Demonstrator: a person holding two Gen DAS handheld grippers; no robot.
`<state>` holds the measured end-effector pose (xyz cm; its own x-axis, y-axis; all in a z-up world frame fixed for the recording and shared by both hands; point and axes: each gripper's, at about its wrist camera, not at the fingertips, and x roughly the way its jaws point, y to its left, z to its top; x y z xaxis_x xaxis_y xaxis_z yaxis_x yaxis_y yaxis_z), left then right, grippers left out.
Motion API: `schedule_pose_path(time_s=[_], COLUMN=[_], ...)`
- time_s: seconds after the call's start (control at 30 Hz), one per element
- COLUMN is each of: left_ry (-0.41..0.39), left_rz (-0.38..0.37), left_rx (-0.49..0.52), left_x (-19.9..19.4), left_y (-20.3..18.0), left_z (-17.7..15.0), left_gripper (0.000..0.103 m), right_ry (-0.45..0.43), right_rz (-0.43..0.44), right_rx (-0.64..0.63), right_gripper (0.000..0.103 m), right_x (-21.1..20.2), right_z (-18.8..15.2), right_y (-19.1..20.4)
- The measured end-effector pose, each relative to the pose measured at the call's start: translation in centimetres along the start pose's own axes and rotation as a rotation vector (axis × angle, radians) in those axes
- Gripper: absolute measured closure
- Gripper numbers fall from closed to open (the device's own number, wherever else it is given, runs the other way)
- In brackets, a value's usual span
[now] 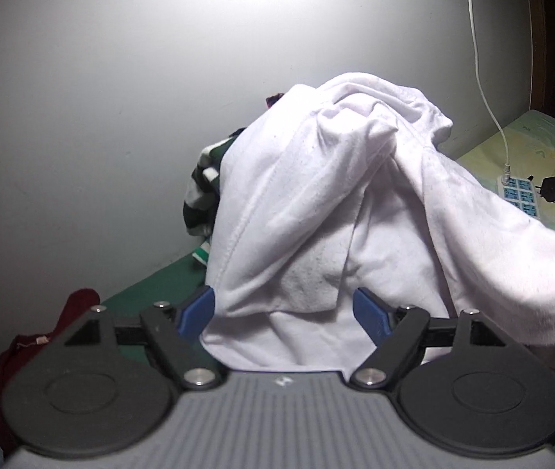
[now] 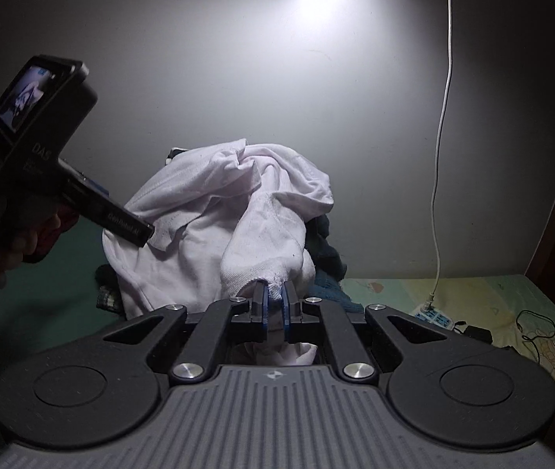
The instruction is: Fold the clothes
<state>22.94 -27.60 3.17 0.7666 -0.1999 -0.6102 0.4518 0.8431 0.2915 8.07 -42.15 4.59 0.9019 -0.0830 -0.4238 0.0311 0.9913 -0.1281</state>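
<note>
White garment (image 1: 316, 203) heaped against the wall, its lower folds lying between the wide-spread blue pads of the left gripper (image 1: 283, 308), unpinched, a bunched edge clamped by the right gripper (image 2: 274, 301), fingers narrowed on the cloth.

Home bedrm: bed w/ printed sheet (image 2: 473, 297), power strip (image 1: 518, 191), clothes pile (image 2: 222, 211) by wall.

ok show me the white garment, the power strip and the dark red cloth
white garment (image 1: 301, 203): left wrist view, on its draped front fabric.
power strip (image 1: 518, 191): left wrist view, on its blue socket face.
dark red cloth (image 1: 78, 305): left wrist view, on its upper bunched end.
</note>
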Motion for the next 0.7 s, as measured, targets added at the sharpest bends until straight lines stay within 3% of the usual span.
schedule_pose_path(time_s=[0.07, 0.13, 0.27, 0.37, 0.43, 0.53, 0.6, 0.7], left_ry=[-0.004, -0.001, -0.018, 0.007, 0.020, 0.034, 0.017, -0.007], left_rz=[0.003, 0.011, 0.076, 0.050, 0.057, 0.068, 0.089, 0.110], left_rx=[0.027, 0.047, 0.041, -0.027, -0.030, 0.014, 0.064, 0.133], left_x=[1.1, 2.4, 4.1, 4.8, 5.1, 5.1, 5.0, 5.3], left_y=[-0.5, -1.1, -1.5, -0.6, -0.2, 0.4, 0.7, 0.9], left_z=[0.7, 1.0, 0.4, -0.1, -0.2, 0.2, 0.7, 1.7], left_gripper=[0.015, 0.012, 0.014, 0.013, 0.015, 0.020, 0.019, 0.011], right_ry=[0.052, 0.053, -0.012, -0.072, -0.087, -0.044, -0.012, 0.018], right_rz=[0.004, 0.028, 0.082, 0.145, 0.141, 0.058, 0.060, 0.056], right_rx=[-0.006, 0.020, 0.085, 0.152, 0.170, 0.125, 0.130, 0.114], right_gripper=[0.070, 0.054, 0.037, 0.035, 0.033, 0.033, 0.033, 0.033], right_x=[1.1, 0.6, -0.3, 0.1, 1.4, 4.4, 6.4, 9.5], right_z=[0.1, 0.3, 2.0, 3.8, 4.8, 5.2, 5.2, 5.3], right_y=[-0.1, -0.8, -2.2, -2.8, -2.3, -0.7, -0.4, 0.1])
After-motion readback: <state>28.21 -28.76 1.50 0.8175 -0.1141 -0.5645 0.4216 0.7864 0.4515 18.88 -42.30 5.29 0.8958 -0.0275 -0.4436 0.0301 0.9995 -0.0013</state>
